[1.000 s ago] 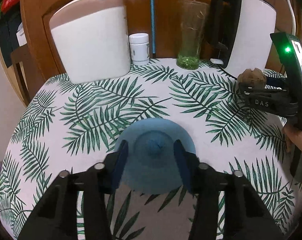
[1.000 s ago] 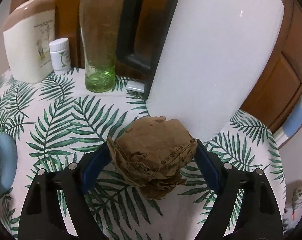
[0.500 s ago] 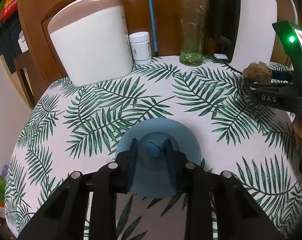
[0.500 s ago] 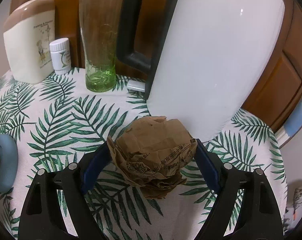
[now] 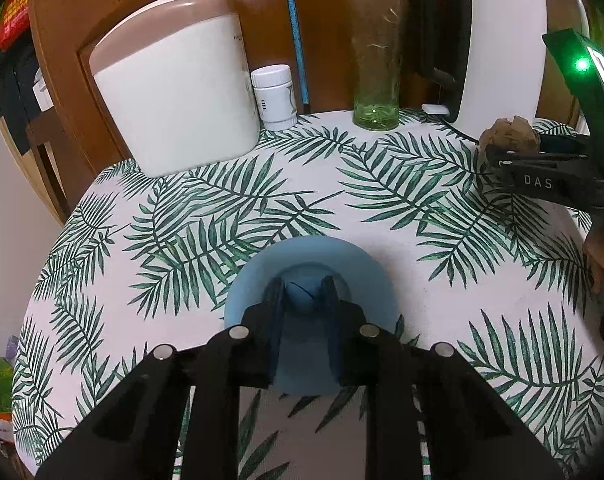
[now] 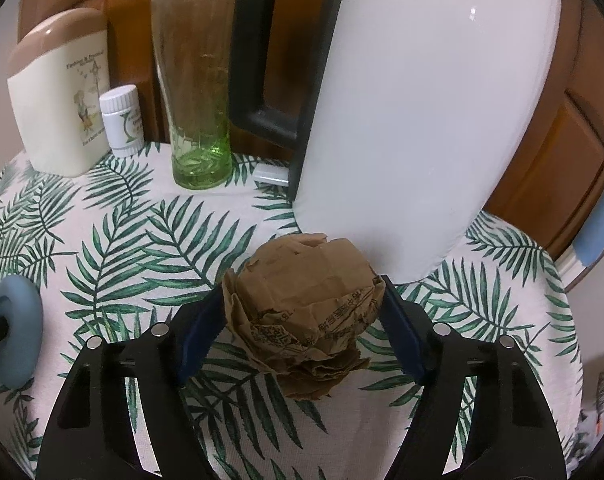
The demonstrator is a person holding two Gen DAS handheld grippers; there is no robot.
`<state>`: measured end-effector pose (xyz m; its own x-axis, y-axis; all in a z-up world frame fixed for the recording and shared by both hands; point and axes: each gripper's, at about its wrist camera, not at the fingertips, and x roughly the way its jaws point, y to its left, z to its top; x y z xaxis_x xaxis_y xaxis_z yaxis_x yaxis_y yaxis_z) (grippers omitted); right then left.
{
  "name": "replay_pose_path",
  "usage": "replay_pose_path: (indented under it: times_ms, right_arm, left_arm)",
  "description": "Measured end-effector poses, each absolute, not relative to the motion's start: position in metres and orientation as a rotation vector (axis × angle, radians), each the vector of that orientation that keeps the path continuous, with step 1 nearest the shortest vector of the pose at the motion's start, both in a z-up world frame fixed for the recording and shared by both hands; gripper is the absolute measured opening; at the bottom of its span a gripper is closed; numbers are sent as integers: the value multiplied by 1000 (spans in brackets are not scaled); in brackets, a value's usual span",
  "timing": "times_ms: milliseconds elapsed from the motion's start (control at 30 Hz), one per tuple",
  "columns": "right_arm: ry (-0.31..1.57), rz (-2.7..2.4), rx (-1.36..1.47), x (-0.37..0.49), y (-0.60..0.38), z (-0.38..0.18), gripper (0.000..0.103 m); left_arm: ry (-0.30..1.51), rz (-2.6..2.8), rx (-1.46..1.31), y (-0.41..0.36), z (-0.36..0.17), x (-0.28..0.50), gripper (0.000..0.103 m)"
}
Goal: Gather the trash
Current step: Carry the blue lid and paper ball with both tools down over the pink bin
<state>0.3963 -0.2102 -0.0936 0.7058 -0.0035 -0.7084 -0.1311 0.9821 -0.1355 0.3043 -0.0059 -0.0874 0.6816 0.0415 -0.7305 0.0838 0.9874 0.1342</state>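
On the leaf-patterned desk [image 5: 206, 216], the left gripper [image 5: 304, 300] has just been closing and now pinches the central knob of a blue lid [image 5: 342, 258]. The right gripper [image 6: 302, 304] has just been closing too; its pads press both sides of a crumpled brown paper ball [image 6: 302, 300] beside the white kettle [image 6: 422, 120]

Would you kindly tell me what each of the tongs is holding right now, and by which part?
The left tongs have just closed on the blue lid's central knob. The right tongs have just closed on the crumpled brown paper ball, pressing its two sides.
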Motion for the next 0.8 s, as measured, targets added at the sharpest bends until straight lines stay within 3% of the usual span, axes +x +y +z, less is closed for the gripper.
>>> replay_pose_path:
  times_ms: [533, 800]
  right_arm:
    - [760, 114, -156, 384, -213, -88, 70]
    - [696, 204, -160, 302, -207, -68, 70]
  left_arm:
    - [808, -41, 125, 2, -86, 299, 18]
    - [783, -74, 113, 6, -69, 261, 18]
